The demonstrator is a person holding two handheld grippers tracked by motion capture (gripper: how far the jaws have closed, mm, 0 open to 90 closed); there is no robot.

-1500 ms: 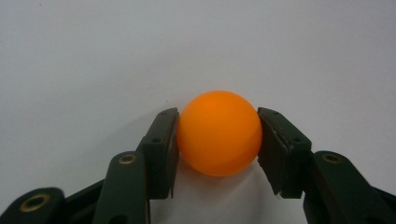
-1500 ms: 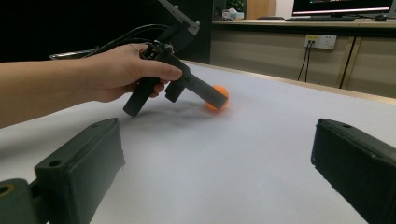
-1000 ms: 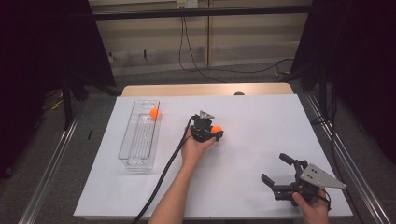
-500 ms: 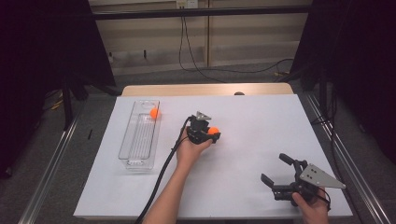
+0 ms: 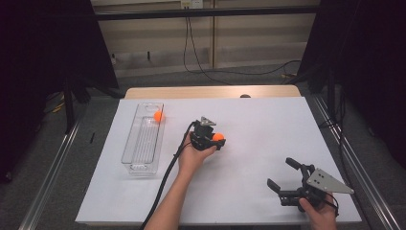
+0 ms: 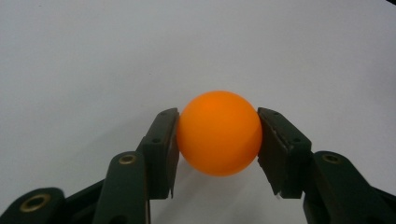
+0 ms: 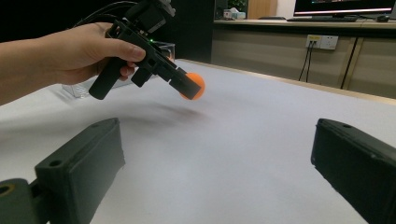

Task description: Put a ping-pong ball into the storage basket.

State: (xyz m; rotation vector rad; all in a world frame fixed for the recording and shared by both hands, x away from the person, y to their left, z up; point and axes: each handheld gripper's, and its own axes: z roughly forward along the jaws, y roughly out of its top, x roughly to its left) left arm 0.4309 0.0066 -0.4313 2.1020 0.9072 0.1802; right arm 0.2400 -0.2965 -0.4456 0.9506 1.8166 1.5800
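L gripper [image 6: 218, 140] clamps orange ball [image 6: 218, 133]

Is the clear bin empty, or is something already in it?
Not empty. One orange ball lies at the far end of the bin; the rest looks bare. A second ball is clamped in the left tool, outside it.

A white-topped counter [image 5: 268, 120] is seen, with a strip of bare wood showing along its far edge. Directly on it, near its left side, a long clear plastic bin [image 5: 142, 139] is laid lengthwise. An orange ball [image 5: 158, 116] is held in the bin's far end.
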